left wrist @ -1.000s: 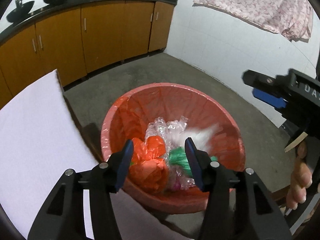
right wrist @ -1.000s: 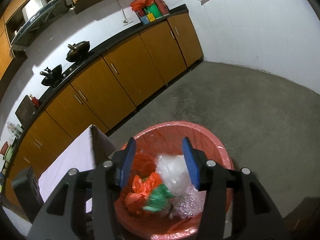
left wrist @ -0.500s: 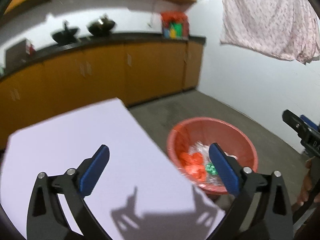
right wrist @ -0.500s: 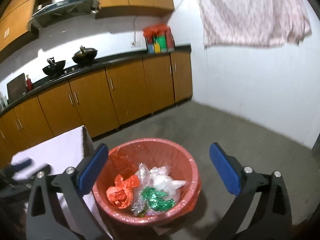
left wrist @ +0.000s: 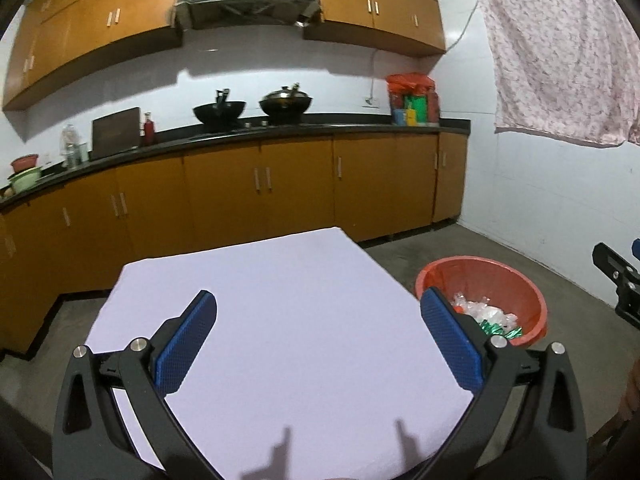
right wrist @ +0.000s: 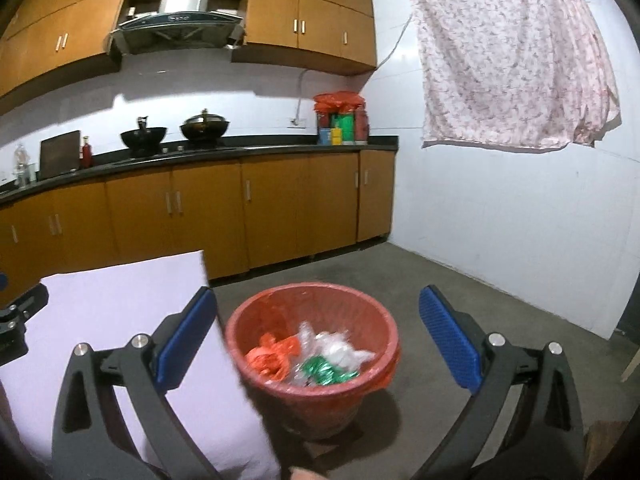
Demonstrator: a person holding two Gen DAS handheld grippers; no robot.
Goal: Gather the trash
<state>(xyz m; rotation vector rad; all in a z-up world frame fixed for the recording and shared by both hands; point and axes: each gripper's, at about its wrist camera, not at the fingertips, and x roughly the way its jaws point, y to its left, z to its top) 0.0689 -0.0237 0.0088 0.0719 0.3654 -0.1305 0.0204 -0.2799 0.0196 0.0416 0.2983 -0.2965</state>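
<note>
A red bin (right wrist: 312, 340) lined with a red bag stands on the floor beside the white-covered table (left wrist: 280, 340). Inside it lie an orange bag (right wrist: 270, 358), clear plastic (right wrist: 340, 346) and a green wrapper (right wrist: 324, 374). My right gripper (right wrist: 318, 340) hangs open above and in front of the bin, nothing between its blue pads. My left gripper (left wrist: 318, 338) is open over the bare tabletop, with the bin (left wrist: 480, 284) off to its right. Part of the right gripper's body (left wrist: 616, 276) shows at the left view's right edge.
Brown cabinets (right wrist: 240, 208) under a dark counter run along the back wall, with two woks (left wrist: 248, 106) and a stack of coloured goods (right wrist: 340, 118). A patterned cloth (right wrist: 512, 60) hangs on the white right wall. Grey concrete floor (right wrist: 460, 304) surrounds the bin.
Both grippers opened wide, dropping trash into the bin, and pulled back and up from it. The left one swung left over the table; both views now tilt up toward the kitchen wall.
</note>
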